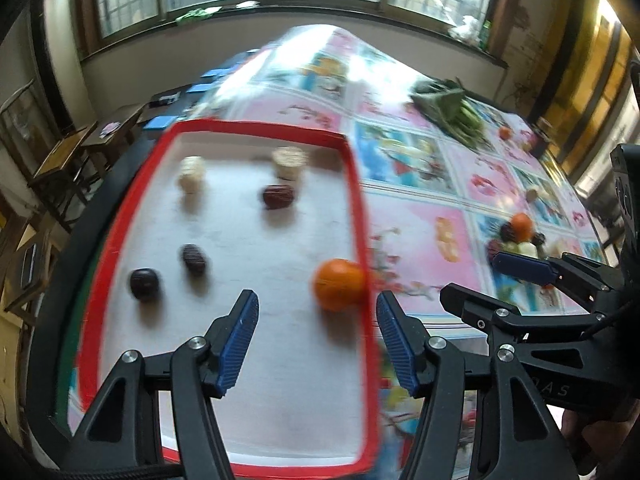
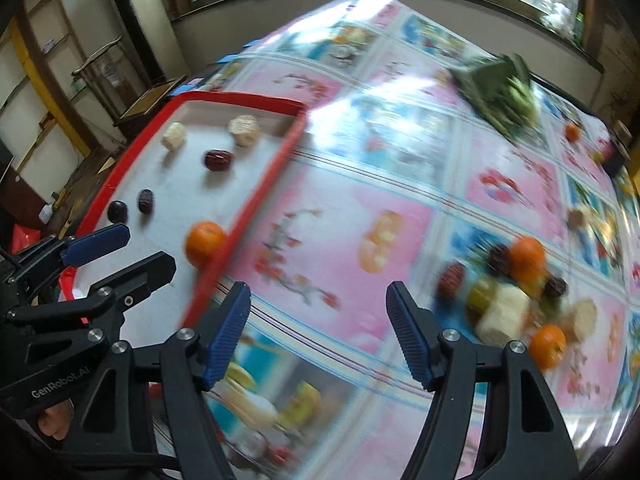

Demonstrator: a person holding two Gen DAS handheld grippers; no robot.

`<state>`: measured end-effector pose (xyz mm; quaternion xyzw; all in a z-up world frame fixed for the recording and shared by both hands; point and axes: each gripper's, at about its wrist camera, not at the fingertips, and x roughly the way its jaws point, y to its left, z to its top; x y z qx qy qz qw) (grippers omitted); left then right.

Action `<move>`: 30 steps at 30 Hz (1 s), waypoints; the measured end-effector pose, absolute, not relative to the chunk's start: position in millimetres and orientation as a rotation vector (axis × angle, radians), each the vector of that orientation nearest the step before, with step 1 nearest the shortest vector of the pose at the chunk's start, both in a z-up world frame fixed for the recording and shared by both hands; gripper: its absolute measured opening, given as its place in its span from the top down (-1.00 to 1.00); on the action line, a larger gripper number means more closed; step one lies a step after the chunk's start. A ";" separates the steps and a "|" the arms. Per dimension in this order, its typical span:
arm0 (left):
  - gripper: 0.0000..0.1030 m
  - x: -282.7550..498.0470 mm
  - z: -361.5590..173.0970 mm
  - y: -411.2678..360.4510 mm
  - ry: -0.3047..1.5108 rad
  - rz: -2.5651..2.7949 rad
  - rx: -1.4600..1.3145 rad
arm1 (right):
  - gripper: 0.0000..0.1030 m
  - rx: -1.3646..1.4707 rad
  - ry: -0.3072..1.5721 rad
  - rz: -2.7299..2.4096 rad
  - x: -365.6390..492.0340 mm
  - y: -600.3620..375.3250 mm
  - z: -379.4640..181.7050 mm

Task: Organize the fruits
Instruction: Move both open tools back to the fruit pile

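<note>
An orange (image 1: 339,285) sits against the right rim of a red-edged tray (image 1: 358,184) near the tabletop's (image 2: 360,200) left edge. Both claws, left (image 1: 316,344) and right (image 2: 318,338), hang released, holding nothing. Windows line the far wall.

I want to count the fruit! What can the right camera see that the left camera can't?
Only the right wrist view shows the whole loose pile on the tablecloth: two oranges, dark fruits, pale chunks, plus the open right gripper head on.

Only the left wrist view shows the tray's near rim and the open left gripper head on.

Both show the red tray, its orange, three dark fruits, two pale pieces, and the greens.
</note>
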<state>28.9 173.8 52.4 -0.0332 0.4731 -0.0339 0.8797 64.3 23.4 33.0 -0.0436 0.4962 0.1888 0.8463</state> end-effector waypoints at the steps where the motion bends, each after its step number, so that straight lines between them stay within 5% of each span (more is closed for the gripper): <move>1: -0.19 28.4 52.7 165.2 0.985 -0.083 -0.058 | -0.38 -0.082 1.046 0.387 62.4 14.3 32.8; 19: -0.19 29.9 43.3 35.3 1.010 -0.222 0.107 | -0.67 0.037 1.037 0.131 21.0 -144.3 24.8; 30: -0.19 48.8 25.1 8.7 1.064 -0.265 0.066 | -0.68 0.122 1.037 0.068 8.4 -198.0 15.9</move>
